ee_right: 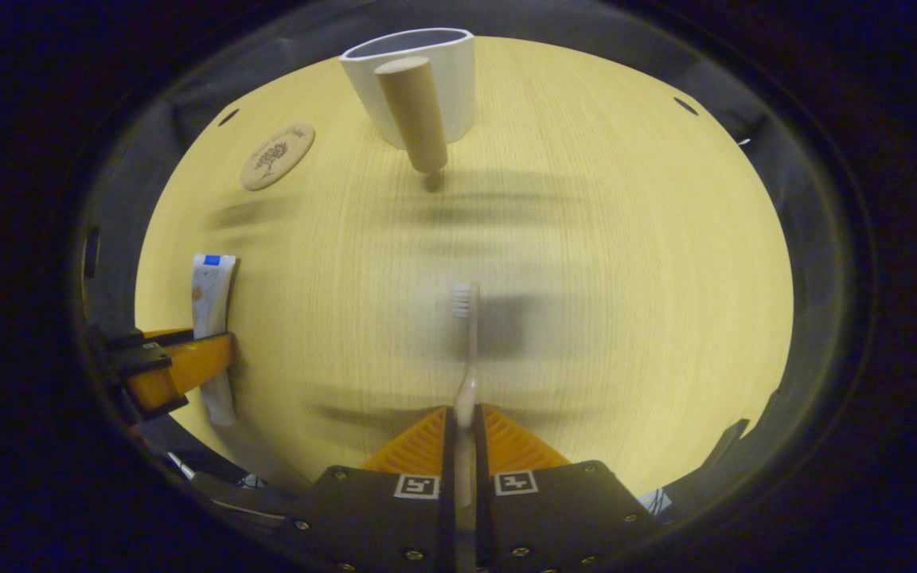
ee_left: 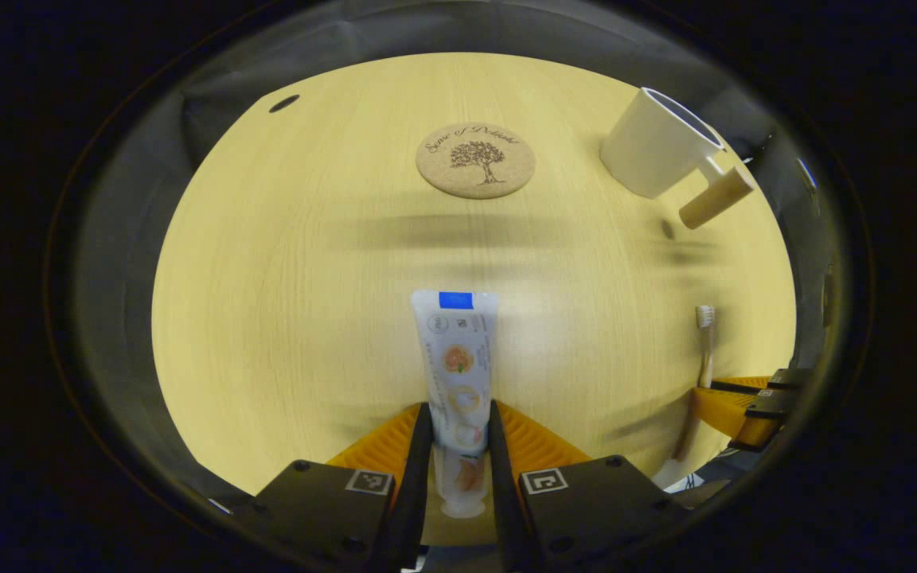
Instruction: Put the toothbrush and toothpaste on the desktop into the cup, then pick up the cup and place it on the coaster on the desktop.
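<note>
Both grips hold: your left hand-held gripper (ee_left: 458, 446) clamps the toothpaste (ee_left: 458, 366), right hand-held gripper (ee_right: 465, 438) the toothbrush (ee_right: 466, 350) (both pointing forward); cup (ee_right: 419, 87) lies dead ahead of your right

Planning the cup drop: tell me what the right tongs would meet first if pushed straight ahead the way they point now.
The right tongs, shut on the toothbrush, point up the bare desktop toward the cup. Its wooden handle juts toward the camera, so the brush head would likely reach that first, though depth is unclear.
</note>
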{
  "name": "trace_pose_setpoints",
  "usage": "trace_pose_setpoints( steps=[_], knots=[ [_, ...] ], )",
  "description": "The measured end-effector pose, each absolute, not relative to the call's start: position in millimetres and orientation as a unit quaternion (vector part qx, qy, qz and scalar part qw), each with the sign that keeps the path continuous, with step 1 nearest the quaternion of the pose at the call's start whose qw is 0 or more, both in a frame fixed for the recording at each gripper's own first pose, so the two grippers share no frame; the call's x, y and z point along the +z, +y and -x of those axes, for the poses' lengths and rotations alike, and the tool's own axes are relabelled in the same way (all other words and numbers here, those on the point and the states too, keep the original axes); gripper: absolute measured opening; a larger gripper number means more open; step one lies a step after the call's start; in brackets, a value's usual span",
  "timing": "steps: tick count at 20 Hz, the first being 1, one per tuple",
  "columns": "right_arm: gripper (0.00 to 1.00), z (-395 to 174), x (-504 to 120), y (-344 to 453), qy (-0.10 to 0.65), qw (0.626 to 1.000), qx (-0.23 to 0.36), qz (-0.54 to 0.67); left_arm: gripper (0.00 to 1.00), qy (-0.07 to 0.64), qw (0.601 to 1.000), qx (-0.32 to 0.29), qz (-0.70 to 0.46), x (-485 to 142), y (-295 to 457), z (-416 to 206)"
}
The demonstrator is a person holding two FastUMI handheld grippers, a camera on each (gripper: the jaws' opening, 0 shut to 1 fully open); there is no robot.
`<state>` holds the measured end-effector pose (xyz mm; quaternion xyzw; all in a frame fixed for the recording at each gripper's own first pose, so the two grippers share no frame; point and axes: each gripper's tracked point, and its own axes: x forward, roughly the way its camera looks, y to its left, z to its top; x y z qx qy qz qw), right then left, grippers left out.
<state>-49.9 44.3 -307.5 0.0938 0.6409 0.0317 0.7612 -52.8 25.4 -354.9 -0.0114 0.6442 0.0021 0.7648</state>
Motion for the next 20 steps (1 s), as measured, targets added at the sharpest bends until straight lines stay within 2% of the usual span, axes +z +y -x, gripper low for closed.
trace_pose_setpoints(
  steps=[1, 2, 5, 8, 9, 15, 20],
  knots=[
    [0.07, 52.8, -302.0, 50.3, 0.645, 0.755, 0.037, -0.115, 0.4, 0.644, 0.765, 0.001, 0.01, -352.9, 25.9, 52.4],
    [0.04, 53.5, -303.9, 50.9, 0.647, 0.752, 0.037, -0.122, 0.41, 0.643, 0.766, 0.001, 0.009, -353.7, 27.5, 52.8],
    [0.04, 51.0, -304.7, 48.9, 0.641, 0.755, 0.038, -0.133, 0.31, 0.638, 0.77, -0.002, 0.013, -353.5, 27.3, 51.9],
    [0.04, 51.0, -302.8, 51.1, 0.632, 0.761, 0.043, -0.141, 0.31, 0.63, 0.776, -0.011, 0.015, -350.4, 27.8, 50.4],
    [0.04, 50.6, -300.9, 51.2, 0.626, 0.765, 0.046, -0.145, 0.26, 0.63, 0.776, -0.011, 0.014, -351.3, 29.5, 51.9],
    [0.04, 47.9, -285.9, 48.7, 0.585, 0.798, 0.062, -0.13, 0.26, 0.603, 0.798, -0.008, 0.023, -339.7, 32.5, 51.2],
    [0.04, 41.6, -249.2, 50.5, 0.534, 0.829, 0.081, -0.146, 0.26, 0.561, 0.827, -0.012, 0.039, -312.2, 27.8, 44.9]
  ],
)
